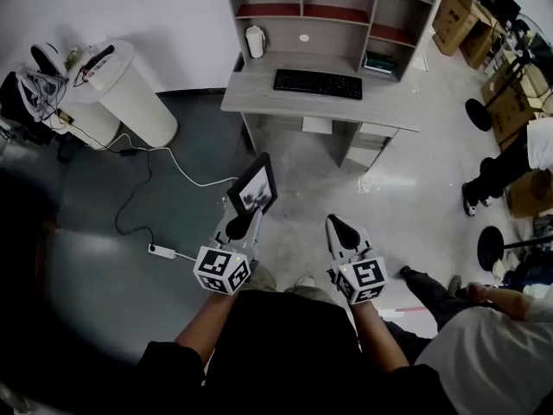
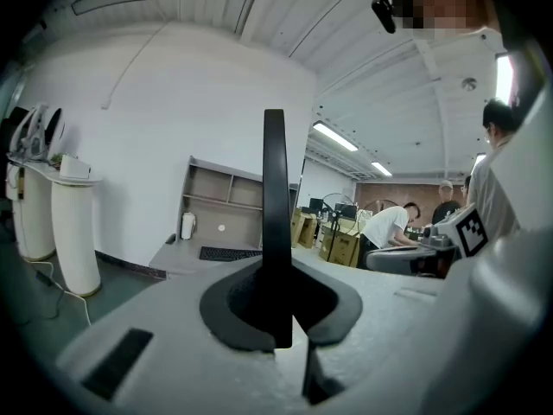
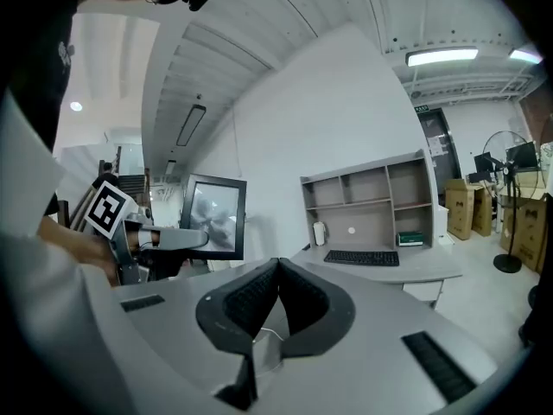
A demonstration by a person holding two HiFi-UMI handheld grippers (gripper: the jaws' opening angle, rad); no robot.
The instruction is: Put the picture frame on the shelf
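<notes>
Grey floor [image 1: 311, 167] under black picture frame [image 1: 253, 188], monochrome print

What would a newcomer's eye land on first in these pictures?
The black picture frame stands out first, clamped by its edge in the left gripper above the floor in front of the person. Next comes the grey desk ahead against the wall, with its shelf unit on top and a keyboard on it. The right gripper is shut and empty beside the left one.
</notes>
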